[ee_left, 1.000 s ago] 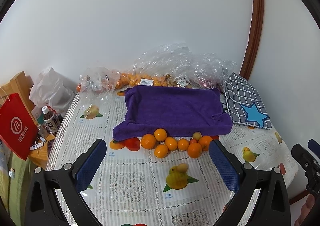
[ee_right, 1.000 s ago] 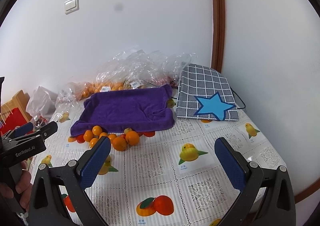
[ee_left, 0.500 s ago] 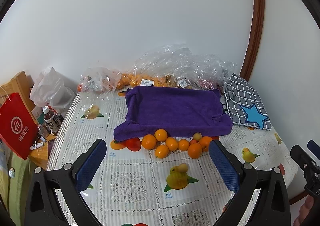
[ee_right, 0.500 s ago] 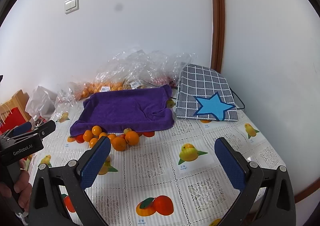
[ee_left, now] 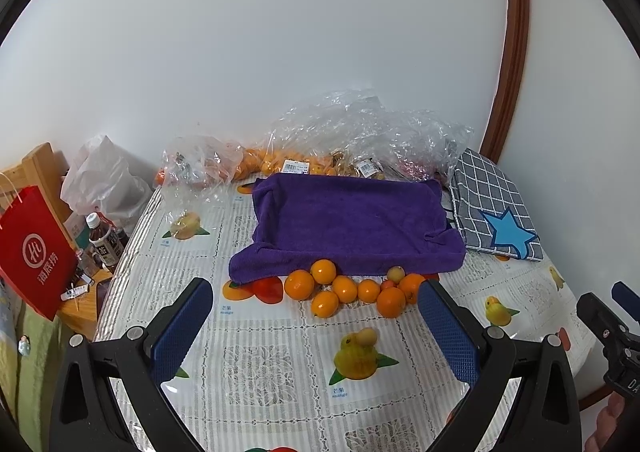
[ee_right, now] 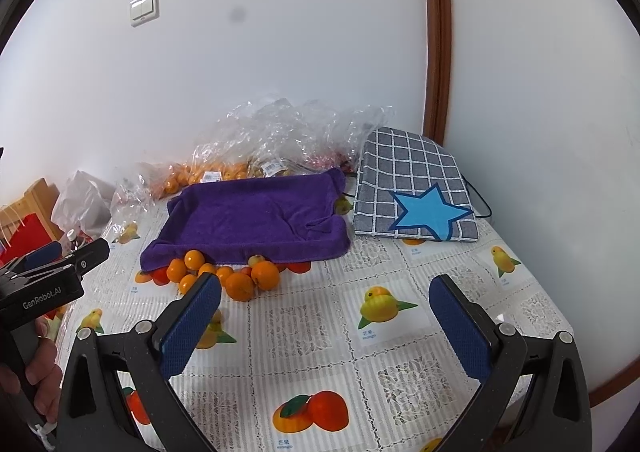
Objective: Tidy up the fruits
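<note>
The oranges (ee_left: pixel 344 290) lie in a loose huddle on the tablecloth (ee_left: pixel 256 368), touching the front edge of the purple towel (ee_left: pixel 352 224), which looks draped over some shallow tray or box. One smaller, paler fruit (ee_left: pixel 395 273) sits among them at the right. Printed fruit pictures on the cloth (easy to mistake for the real thing) lie close by, notably a red-and-orange one just left of the pile.

The left gripper (ee_left: pixel 316 328) hangs above the near part of the table with its blue pads spread wide and nothing between them. The right gripper (ee_right: pixel 326 322) is likewise released and empty, off to the right of the pile.

Each orange is probably light, firm and round, with a smooth rind, so it would roll if nudged and could squirt out of a shallow pinch. The safer hold is across the widest part, pads squarely opposite, with modest pressure so the skin does not bruise. Taking an outer fruit first would keep the neighbours from scattering.

Behind the towel, crumpled clear plastic bags (ee_left: pixel 372 132) hold more orange fruit and what may be a darker, reddish kind; glare hides the detail. The towel's top shows no fruit. A grey checked cushion (ee_left: pixel 494 208) with a blue star lies to its right.
</note>
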